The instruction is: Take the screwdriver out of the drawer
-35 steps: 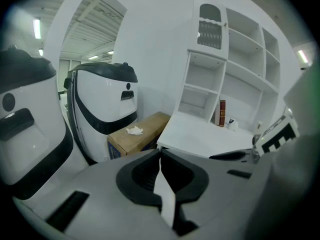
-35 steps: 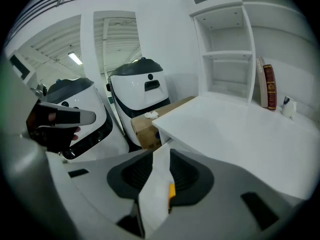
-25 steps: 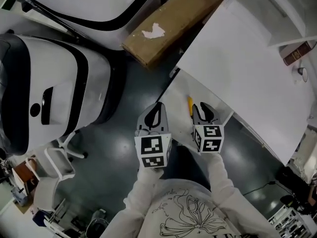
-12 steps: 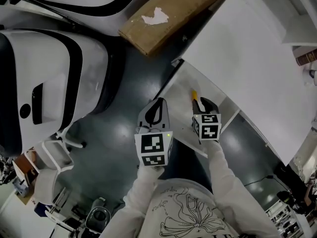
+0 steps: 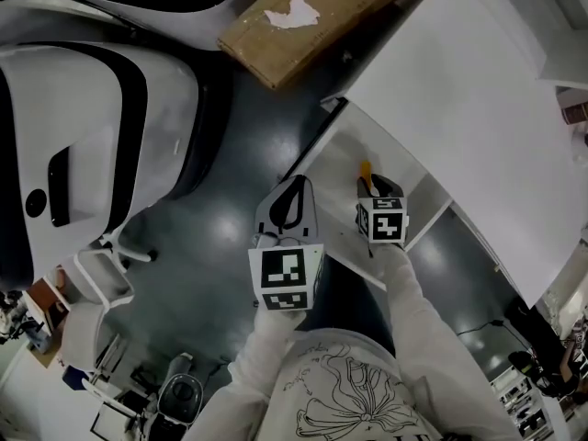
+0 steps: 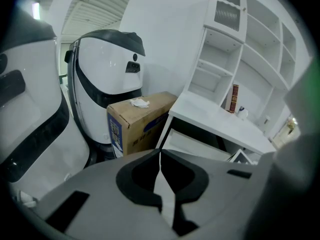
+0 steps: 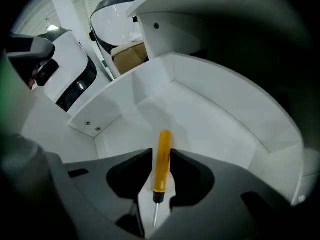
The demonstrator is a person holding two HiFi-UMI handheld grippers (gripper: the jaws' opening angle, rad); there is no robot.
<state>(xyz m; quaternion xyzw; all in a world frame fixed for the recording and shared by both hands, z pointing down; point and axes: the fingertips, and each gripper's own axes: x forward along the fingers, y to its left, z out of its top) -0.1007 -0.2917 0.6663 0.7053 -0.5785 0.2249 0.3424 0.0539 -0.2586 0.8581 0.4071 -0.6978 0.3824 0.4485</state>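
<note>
Grey floor; white desk (image 5: pixel 459 108), drawer (image 7: pixel 215 109) pulled out under its front edge; screwdriver (image 7: pixel 162 159) inside the drawer, yellow handle pinched by right gripper (image 5: pixel 375 189); left gripper (image 6: pixel 160 156) closed, empty, alongside. Risk: round handle may swivel or slip; overhanging desk edge may snag it; cardboard box (image 5: pixel 312 26) beyond the desk's corner.

We take this for a robotics lab or workshop. Big white-and-black machine shells (image 5: pixel 92 127) stand on a dark glossy floor (image 5: pixel 220 237). A cardboard box (image 5: pixel 312 16) sits beside a white surface (image 5: pixel 459 127) with an open drawer (image 5: pixel 340 173), white shelving (image 6: pixel 235 54) rises above it, and equipment clutter (image 5: pixel 175 398) lines the floor's edge.
</note>
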